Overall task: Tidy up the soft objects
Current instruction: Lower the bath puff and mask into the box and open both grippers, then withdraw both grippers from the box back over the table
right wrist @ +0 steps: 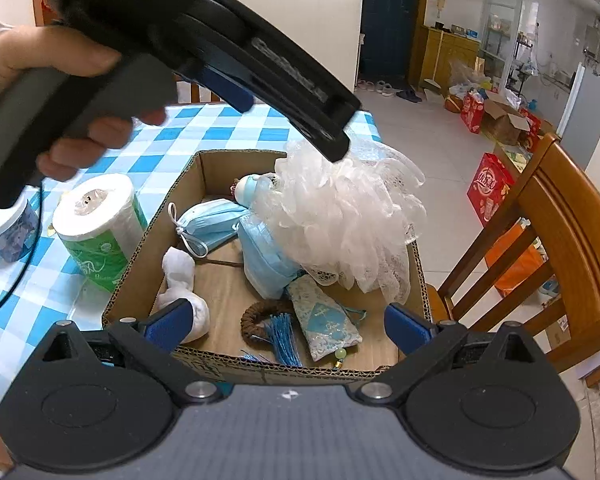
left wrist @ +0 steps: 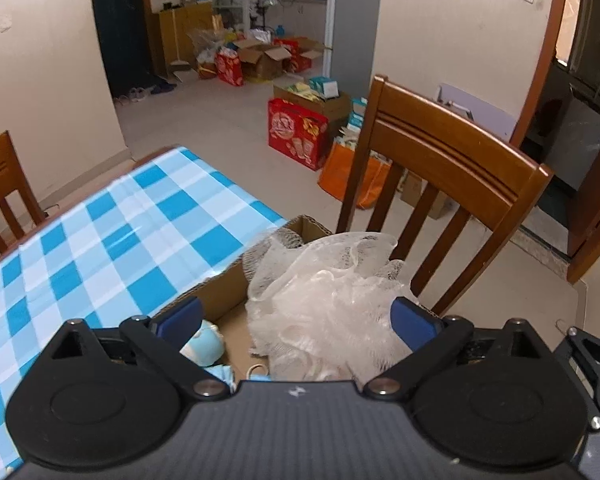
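Note:
A white mesh bath pouf (left wrist: 324, 300) (right wrist: 340, 220) lies at the far right of an open cardboard box (left wrist: 220, 292) (right wrist: 216, 164) on the checked table. My left gripper (left wrist: 296, 320) is open, its blue pads on either side of the pouf without squeezing it. In the right wrist view a hand (right wrist: 60, 60) holds that gripper (right wrist: 288, 120) just above the pouf. My right gripper (right wrist: 288, 326) is open and empty over the box's near edge. Inside the box lie blue face masks (right wrist: 212, 220), a white rolled cloth (right wrist: 180, 280), a blue pouch (right wrist: 324, 320) and a bead bracelet with a blue tassel (right wrist: 260, 320).
A toilet roll in green wrap (right wrist: 96, 224) and a small printed cup (right wrist: 12, 232) stand on the blue-and-white tablecloth (left wrist: 100, 240) left of the box. A wooden chair (left wrist: 440, 168) (right wrist: 560, 220) stands close on the box's right side. Bags and boxes litter the floor beyond.

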Demonstrator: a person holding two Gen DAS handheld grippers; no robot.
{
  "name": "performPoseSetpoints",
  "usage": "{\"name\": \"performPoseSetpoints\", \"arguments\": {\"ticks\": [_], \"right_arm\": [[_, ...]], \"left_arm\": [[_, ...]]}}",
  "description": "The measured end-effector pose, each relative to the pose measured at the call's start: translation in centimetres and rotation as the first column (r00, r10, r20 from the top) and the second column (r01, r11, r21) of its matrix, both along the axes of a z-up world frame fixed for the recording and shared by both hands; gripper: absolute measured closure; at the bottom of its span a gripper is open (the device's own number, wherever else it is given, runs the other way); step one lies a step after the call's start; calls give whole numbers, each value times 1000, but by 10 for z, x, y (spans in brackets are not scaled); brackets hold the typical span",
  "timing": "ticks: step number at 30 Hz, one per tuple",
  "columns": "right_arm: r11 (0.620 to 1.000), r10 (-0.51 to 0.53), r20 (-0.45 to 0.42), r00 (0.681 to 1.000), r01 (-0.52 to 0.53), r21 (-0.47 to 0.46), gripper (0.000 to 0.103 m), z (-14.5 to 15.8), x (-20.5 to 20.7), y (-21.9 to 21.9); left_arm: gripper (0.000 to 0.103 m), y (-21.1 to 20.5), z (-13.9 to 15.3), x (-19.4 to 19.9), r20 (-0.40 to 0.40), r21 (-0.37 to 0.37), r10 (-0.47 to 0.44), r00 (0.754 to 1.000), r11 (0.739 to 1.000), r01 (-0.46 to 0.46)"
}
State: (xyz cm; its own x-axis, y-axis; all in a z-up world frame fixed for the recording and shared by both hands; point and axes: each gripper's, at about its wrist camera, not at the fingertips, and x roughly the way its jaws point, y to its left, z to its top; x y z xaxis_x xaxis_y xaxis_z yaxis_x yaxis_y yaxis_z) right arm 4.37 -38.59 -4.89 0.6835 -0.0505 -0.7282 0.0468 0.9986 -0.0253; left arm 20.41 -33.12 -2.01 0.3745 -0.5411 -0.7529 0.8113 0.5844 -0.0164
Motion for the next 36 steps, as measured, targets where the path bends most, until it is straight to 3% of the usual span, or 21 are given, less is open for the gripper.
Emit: {"name": "performPoseSetpoints", "arguments": {"ticks": [10,24,36], "right_arm": [[1000,18,-21,1000,-18,-18,0,2,3,13],[1000,-3,-34,999,2,-23,0,6,10,41],[999,34,-25,999,-35,-15,0,24,23,104]], "left_arm": [[3,45,15,-22,33,-52,87,996,995,-85],[3,115,18,-48,26,-41,189,982,981,-188],[3,203,23,-59,46,-67,285,957,957,-282]]}}
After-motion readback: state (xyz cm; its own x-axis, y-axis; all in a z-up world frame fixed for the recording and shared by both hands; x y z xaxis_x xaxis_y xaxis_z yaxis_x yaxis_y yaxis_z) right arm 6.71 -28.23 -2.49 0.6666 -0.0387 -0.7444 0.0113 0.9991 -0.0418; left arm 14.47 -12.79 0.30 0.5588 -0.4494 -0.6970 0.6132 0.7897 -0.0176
